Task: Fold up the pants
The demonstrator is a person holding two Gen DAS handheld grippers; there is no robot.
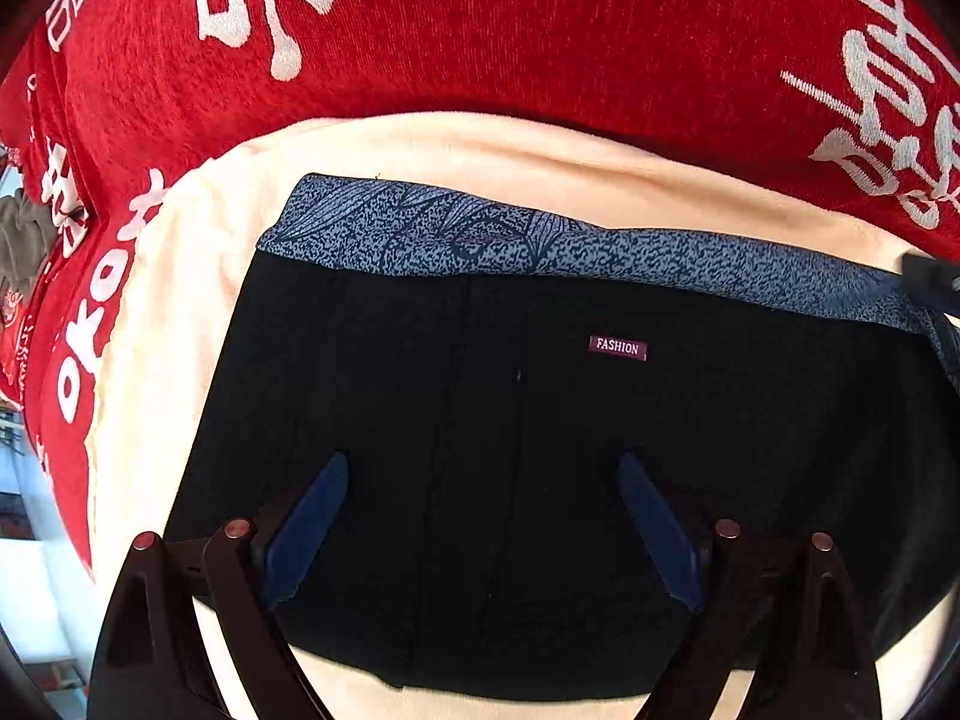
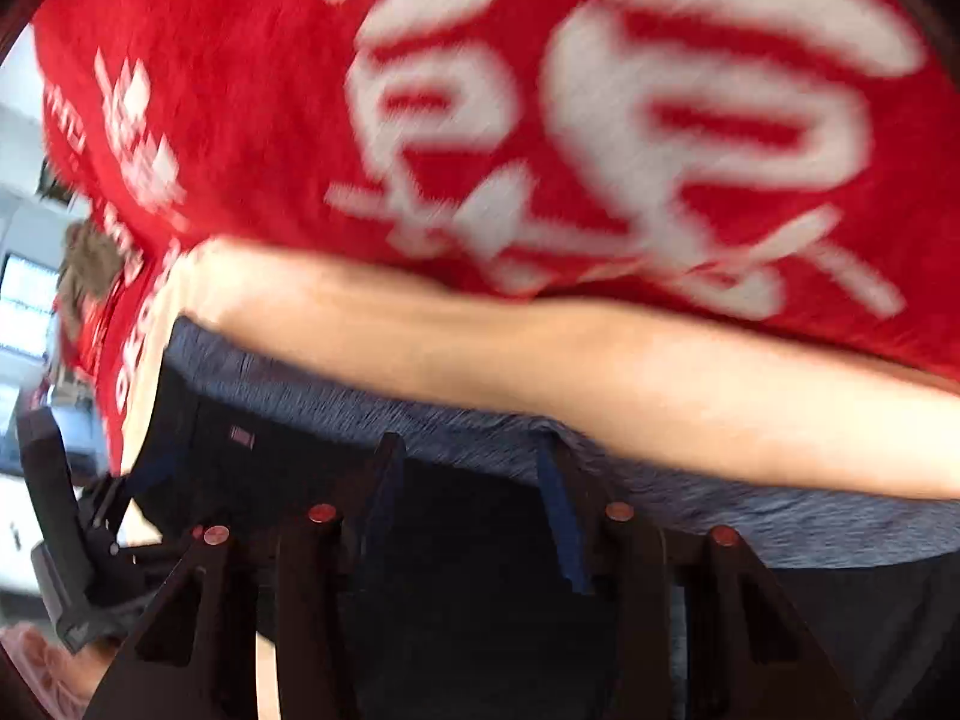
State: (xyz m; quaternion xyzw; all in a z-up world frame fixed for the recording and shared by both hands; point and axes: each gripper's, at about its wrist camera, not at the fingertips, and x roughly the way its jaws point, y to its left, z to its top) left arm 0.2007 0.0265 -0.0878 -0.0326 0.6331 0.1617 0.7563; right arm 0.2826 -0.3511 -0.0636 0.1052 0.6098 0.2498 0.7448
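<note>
Black pants point(image 1: 480, 420) with a blue-grey patterned waistband point(image 1: 600, 252) and a small "FASHION" label point(image 1: 618, 348) lie folded flat on a cream cloth point(image 1: 162, 330). My left gripper point(image 1: 483, 462) is open just above the black fabric, its blue fingertips point(image 1: 312, 516) spread wide, holding nothing. The right wrist view is blurred by motion. There my right gripper point(image 2: 471, 450) is open over the pants point(image 2: 468, 570), close to the waistband point(image 2: 720, 504), with nothing between its fingers. The left gripper's body point(image 2: 66, 540) shows at the left edge of that view.
A red cloth with large white characters point(image 1: 540, 48) lies beyond the cream cloth and fills the far side of both views point(image 2: 300, 90). A bright room shows past the left edge point(image 1: 24, 540).
</note>
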